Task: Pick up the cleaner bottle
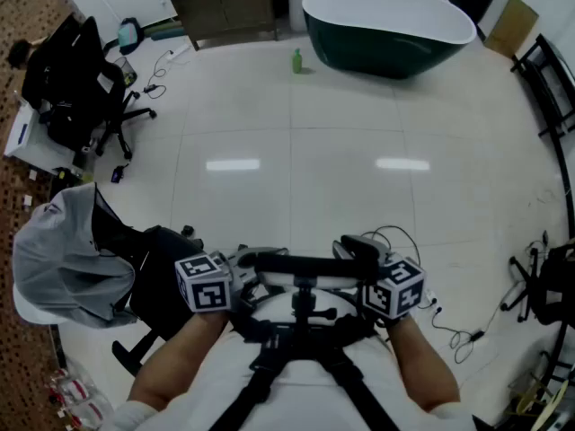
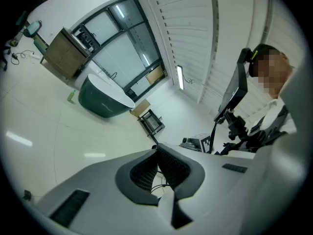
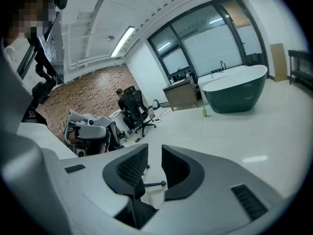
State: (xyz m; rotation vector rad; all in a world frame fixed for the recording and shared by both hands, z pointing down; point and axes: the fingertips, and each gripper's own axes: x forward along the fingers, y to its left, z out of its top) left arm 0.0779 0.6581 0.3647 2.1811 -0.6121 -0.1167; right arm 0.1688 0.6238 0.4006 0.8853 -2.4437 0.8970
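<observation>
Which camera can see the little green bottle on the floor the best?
The head view: the small green cleaner bottle stands whole and clear beside the dark green bathtub. The right gripper view shows it smaller; the left gripper view shows only a tiny pale-green speck.

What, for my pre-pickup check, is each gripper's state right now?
Left gripper: closed, holding nothing.
Right gripper: open, holding nothing.

I stood on a glossy white tiled floor (image 1: pixel 341 133). Far across it sat a dark green bathtub (image 1: pixel 388 30). Just left of the tub stood a wooden cabinet (image 1: pixel 225 5), with tall windows (image 3: pixel 210 38) behind it. Well left of the tub were a black office chair (image 1: pixel 76 83) and a brick wall (image 3: pixel 93 89).
</observation>
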